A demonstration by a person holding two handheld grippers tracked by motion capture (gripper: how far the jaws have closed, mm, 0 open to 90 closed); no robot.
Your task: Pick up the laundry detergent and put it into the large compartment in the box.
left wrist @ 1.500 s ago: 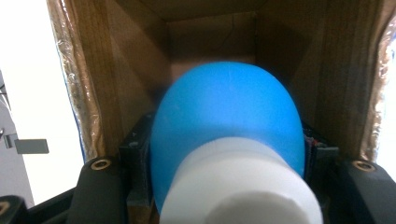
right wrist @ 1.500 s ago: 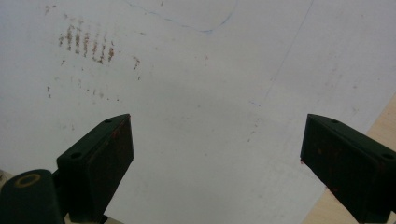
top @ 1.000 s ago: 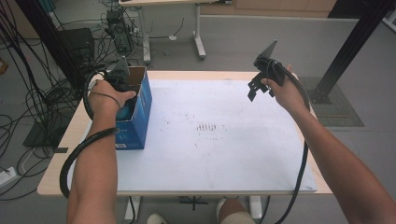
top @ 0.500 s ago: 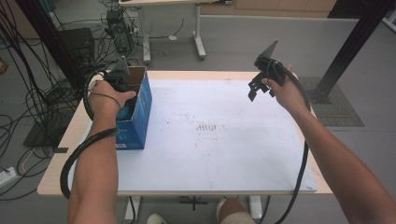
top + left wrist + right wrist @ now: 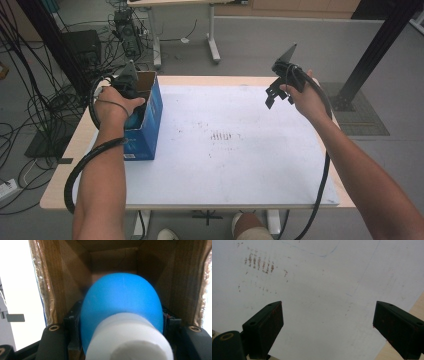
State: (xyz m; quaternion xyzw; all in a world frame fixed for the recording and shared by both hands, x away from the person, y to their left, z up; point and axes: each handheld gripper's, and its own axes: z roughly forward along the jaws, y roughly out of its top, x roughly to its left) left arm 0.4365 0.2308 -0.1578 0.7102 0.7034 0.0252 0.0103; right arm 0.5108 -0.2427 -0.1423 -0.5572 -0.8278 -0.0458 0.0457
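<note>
A blue cardboard box [image 5: 148, 125] with a brown inside [image 5: 155, 267] stands open-topped at the table's left edge. My left gripper [image 5: 129, 90] reaches down into it, shut on a round blue object with a white cylindrical end [image 5: 122, 300]; the jaws press on its two sides. The white end [image 5: 130, 340] points toward the camera and the blue dome toward the box's bottom. My right gripper [image 5: 278, 92] hangs above the table's far right part, open, with nothing between its fingers [image 5: 265, 323]. Below it lies the white table sheet [image 5: 317, 285].
The white sheet [image 5: 235, 145] covers most of the wooden table and has faint brown marks [image 5: 220, 136] at its middle. Cables and a black stand [image 5: 60, 60] crowd the floor at the left. Another table's legs [image 5: 212, 35] stand beyond the far edge.
</note>
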